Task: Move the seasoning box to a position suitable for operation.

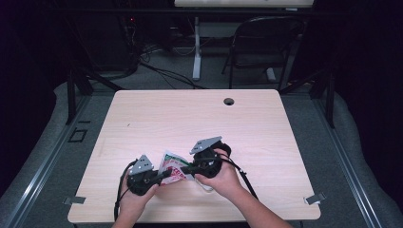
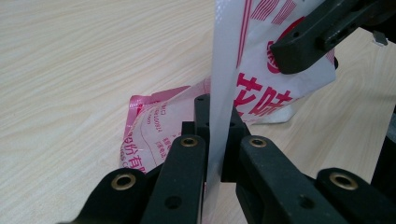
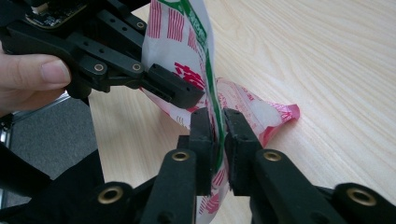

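While lifted off the table, plastic packet pinched by left hand-held gripper, right hand-held gripper clamped likewise

Each gripper is black, with 2 blocky jaws on arms fixed by brass rivets. The left gripper and right gripper each carry a grey 3-cornered plate on top. A black cable trails from the left one.

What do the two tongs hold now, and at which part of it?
Both hold one white plastic bag with red print. The left tongs pinch one thin edge, the right tongs pinch another edge, the green-striped one.
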Action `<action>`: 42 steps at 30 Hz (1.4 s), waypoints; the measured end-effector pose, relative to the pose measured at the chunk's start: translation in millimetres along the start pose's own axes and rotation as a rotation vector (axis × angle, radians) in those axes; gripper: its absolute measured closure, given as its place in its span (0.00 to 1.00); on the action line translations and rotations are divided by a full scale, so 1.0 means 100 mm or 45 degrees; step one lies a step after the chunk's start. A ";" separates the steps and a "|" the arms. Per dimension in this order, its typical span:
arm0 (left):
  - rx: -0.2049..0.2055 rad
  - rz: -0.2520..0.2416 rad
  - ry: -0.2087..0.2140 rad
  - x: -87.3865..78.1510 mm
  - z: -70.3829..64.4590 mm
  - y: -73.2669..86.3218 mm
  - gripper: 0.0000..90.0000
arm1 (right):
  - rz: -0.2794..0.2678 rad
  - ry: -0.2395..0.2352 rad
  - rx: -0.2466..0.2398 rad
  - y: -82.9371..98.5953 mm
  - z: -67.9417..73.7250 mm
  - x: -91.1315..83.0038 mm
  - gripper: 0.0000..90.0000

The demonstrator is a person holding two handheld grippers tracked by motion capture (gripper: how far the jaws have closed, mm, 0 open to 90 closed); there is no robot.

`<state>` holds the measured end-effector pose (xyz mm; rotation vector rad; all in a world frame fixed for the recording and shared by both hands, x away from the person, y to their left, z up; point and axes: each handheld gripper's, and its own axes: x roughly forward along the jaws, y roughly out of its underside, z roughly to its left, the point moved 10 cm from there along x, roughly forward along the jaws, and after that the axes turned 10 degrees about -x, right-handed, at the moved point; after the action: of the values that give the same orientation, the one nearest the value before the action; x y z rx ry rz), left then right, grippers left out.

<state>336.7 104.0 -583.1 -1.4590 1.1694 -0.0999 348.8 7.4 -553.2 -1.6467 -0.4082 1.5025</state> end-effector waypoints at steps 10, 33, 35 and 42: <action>0.032 -0.018 0.029 0.00 -0.03 0.00 0.86 | 0.006 -0.025 0.009 0.00 -0.01 0.01 1.00; 0.117 0.037 -0.074 0.06 0.22 0.29 0.52 | 0.013 -0.047 -0.064 -0.06 0.00 0.00 1.00; 0.105 0.036 -0.065 0.06 0.23 0.29 0.50 | 0.011 -0.042 -0.056 -0.07 0.00 0.00 1.00; 0.047 0.034 -0.042 0.09 0.27 0.34 0.36 | 0.018 -0.045 -0.056 -0.07 0.00 0.00 1.00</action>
<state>339.3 123.5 -622.6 -1.4071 1.1544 -0.0784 350.8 11.3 -547.8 -1.6624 -0.4527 1.5448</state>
